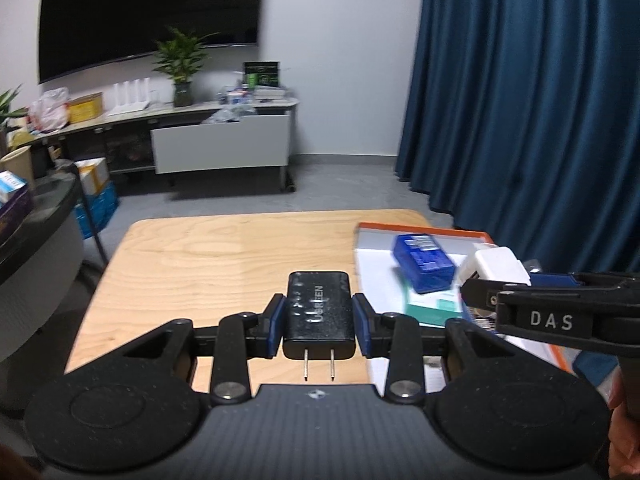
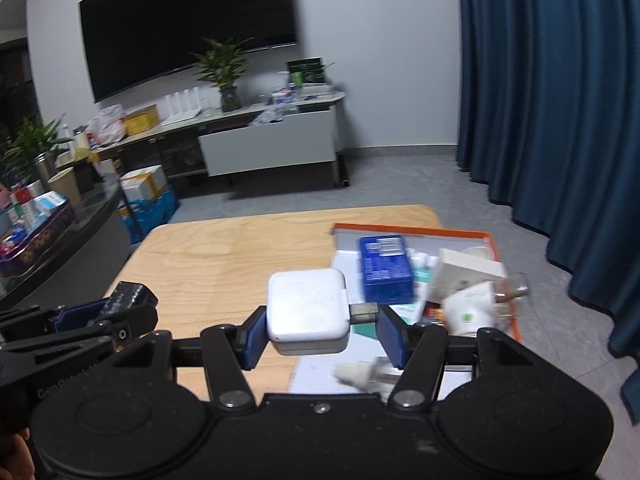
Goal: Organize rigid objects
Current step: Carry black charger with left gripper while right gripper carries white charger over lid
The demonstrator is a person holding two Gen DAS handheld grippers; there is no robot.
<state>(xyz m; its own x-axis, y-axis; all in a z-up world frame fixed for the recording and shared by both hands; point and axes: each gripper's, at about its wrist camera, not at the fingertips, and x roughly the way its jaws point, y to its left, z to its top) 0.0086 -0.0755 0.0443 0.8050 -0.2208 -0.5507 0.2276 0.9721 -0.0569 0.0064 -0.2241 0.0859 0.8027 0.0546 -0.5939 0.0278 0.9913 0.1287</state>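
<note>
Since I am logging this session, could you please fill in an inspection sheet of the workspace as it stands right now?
Surface: wooden table, left part bare.
Job's things: black charger, prongs toward camera; white charger; both lifted.
Clutter: orange-rimmed tray on the table's right side holds blue box, white box, other small items too blurred to name.
Grippers: left gripper shut on black charger; right gripper shut on white charger.
Cables: nothing seen.
Surroundings: blue curtain, wall screen, potted plant, cluttered sideboard.
</note>
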